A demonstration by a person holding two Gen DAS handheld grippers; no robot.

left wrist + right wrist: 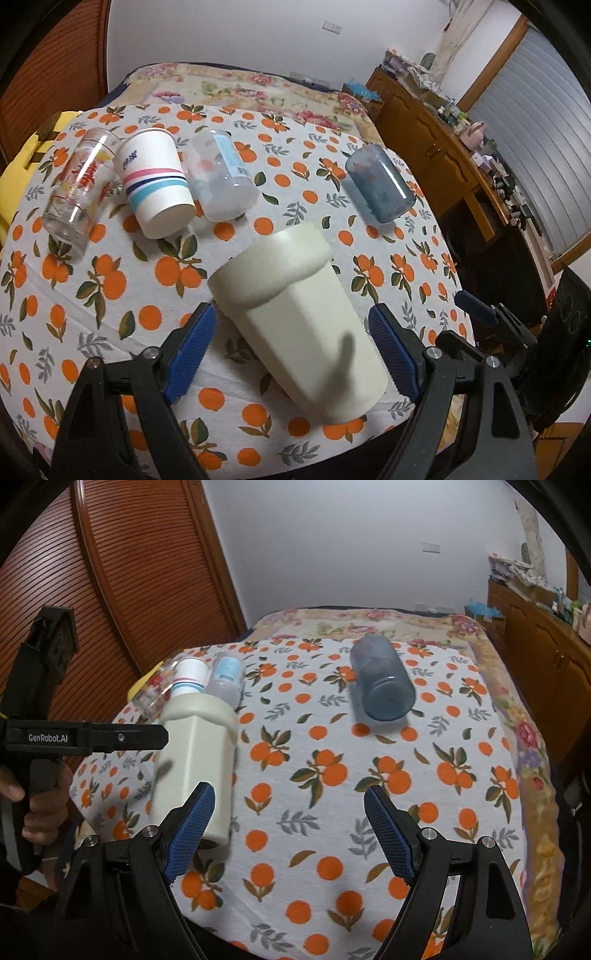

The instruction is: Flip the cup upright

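Observation:
A cream faceted cup (299, 321) is tilted between the jaws of my left gripper (295, 332), blurred with motion, its wide rim toward the far side and its base near me. The jaws stand apart on both sides of it without touching, so the gripper is open. In the right wrist view the same cup (195, 760) stands at the left. My right gripper (288, 812) is open and empty above the cloth. A blue-grey cup (380, 184) lies on its side at the right; it also shows in the right wrist view (382, 683).
A printed glass (79, 188), a striped paper cup (155, 184) and a frosted plastic cup (221, 175) sit in a row at the back left on the orange-print cloth (92, 295). A wooden cabinet (443, 155) stands at the right. A slatted door (110, 590) is at the left.

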